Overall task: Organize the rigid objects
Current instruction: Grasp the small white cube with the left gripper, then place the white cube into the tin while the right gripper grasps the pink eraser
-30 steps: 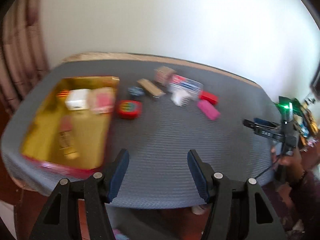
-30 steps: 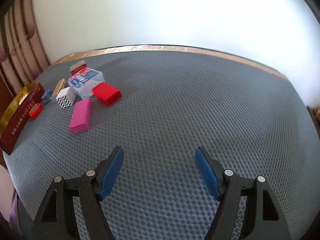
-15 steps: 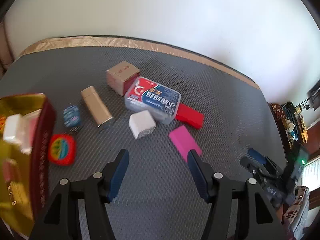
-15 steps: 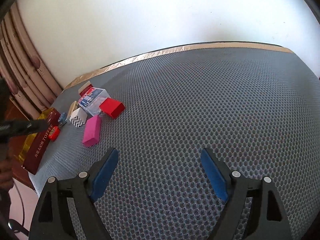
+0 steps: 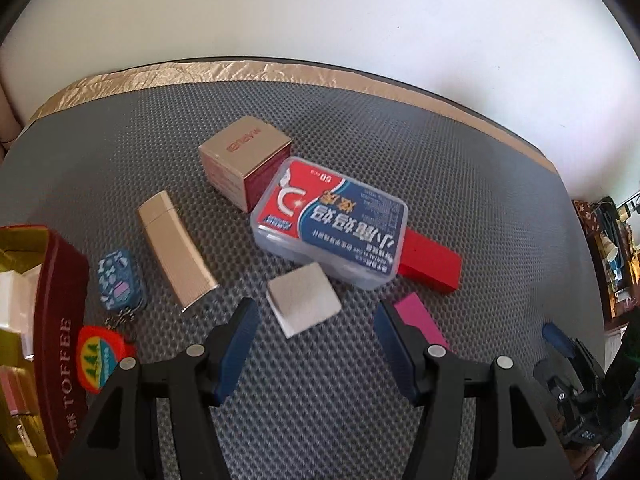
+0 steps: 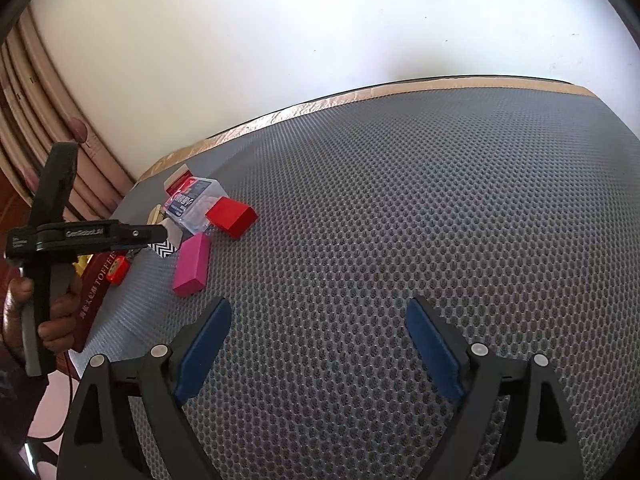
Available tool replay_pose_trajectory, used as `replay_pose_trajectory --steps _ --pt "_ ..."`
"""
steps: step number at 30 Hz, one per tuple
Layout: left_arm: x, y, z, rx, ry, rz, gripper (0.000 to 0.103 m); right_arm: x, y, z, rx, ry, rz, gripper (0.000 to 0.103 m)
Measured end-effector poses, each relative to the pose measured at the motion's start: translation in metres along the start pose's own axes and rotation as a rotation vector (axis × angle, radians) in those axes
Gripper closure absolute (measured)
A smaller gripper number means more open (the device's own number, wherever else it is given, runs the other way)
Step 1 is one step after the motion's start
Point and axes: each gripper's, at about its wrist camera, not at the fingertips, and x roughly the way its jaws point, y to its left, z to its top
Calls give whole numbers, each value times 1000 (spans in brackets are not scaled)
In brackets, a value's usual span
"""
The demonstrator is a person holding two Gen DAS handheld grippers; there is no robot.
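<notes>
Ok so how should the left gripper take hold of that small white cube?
Probably from straight above: the white cube sits alone on the mat, just ahead of the open left gripper. Close on two opposite flat side faces; it lies turned to the jaws, so roll the wrist to square up.

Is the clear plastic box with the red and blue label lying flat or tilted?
Tilted. The clear plastic box rests one end on the red block.
</notes>
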Motion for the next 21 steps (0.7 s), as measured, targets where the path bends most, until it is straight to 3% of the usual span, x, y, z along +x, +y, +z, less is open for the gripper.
replay_pose_trajectory --steps 5,6,7,13,21 --pt "18 0 6 9 22 -3 42 4 1 2 1 2 5 14" --pt "20 1 6 5 25 -4 52 4 1 2 1 3 5 14" --pt "23 2 6 1 32 -10 68 4 2 2 2 2 6 14" --pt "14 6 -2 -15 -9 2 73 6 2 3 2 3 13 13" --pt "-36 15 -59 -100 -35 -95 73 4 4 3 -13 -10 -5 13"
